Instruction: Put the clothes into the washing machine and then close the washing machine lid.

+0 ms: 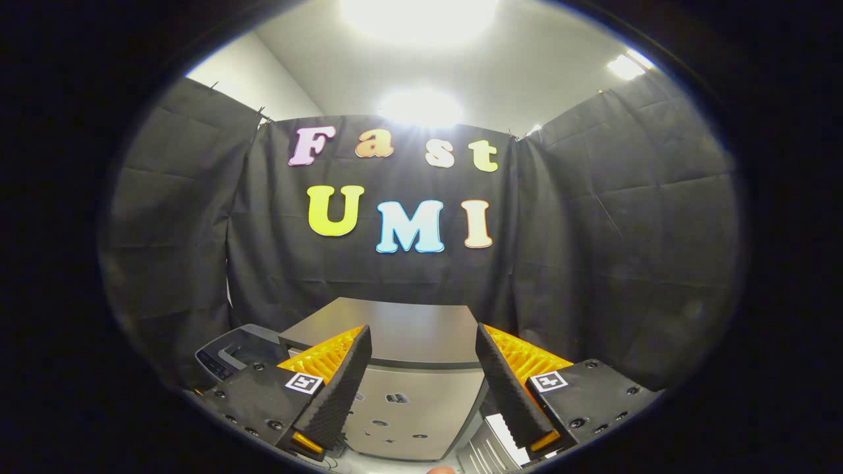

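1. The black cloth wall (593, 217) of the booth hangs in creased panels behind everything, closing in the back and both sides. Above it is a pale ceiling (527, 72) with bright lamps.

2. The washing machine (408, 368) stands just ahead of the fingers and partly between them. It is a grey box seen from slightly above: its flat top runs back toward the wall, and its front face drops down between the fingers. That front face carries a few small dark marks, too small to make out. Which part is the lid, and whether it is open or closed, cannot be told from here.

3. The gripper (423, 355) is held level, pointing at the machine and the wall beyond. Its two fingers stand wide apart with nothing between them but the machine's front edge; they touch nothing.

4. A dark and light-grey device (227, 355) with a slanted top sits beside the machine, beyond the finger on that side, low against the cloth.

5. A white ribbed object (497, 444) shows low down by the other finger, near the foot of the machine.
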`<act>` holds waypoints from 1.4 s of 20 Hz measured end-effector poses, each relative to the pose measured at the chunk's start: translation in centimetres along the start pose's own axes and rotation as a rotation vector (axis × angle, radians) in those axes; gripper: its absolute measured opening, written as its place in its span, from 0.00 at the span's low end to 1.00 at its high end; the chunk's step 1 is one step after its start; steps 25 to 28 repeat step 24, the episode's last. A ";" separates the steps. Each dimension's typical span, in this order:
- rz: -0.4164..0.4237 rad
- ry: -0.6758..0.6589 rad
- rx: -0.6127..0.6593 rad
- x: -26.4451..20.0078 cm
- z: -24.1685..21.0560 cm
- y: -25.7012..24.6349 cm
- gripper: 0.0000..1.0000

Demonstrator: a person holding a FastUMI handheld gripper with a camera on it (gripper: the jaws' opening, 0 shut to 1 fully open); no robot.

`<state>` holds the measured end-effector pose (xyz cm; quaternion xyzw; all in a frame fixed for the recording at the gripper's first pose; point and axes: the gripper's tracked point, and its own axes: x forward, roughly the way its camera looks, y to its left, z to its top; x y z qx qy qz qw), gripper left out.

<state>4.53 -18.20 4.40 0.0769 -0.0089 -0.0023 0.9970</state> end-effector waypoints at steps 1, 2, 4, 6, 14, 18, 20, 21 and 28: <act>0.012 -0.016 0.005 -0.9 0.2 -0.7 0.98; 0.026 -0.036 -0.004 -1.7 0.3 -1.1 0.98; 0.066 -0.051 -0.050 -2.5 -0.7 -1.5 0.98; 0.102 -0.022 -0.099 -3.8 -3.1 -1.6 0.99; 0.190 -0.044 -0.082 -8.7 -8.0 -1.7 1.00; 0.194 -0.043 -0.095 -9.5 -8.8 -1.9 1.00; 0.189 -0.049 -0.092 -9.4 -8.6 -2.2 1.00; 0.186 -0.054 -0.086 -9.4 -8.3 -2.3 1.00; 0.177 -0.052 -0.079 -9.1 -8.4 -2.7 1.00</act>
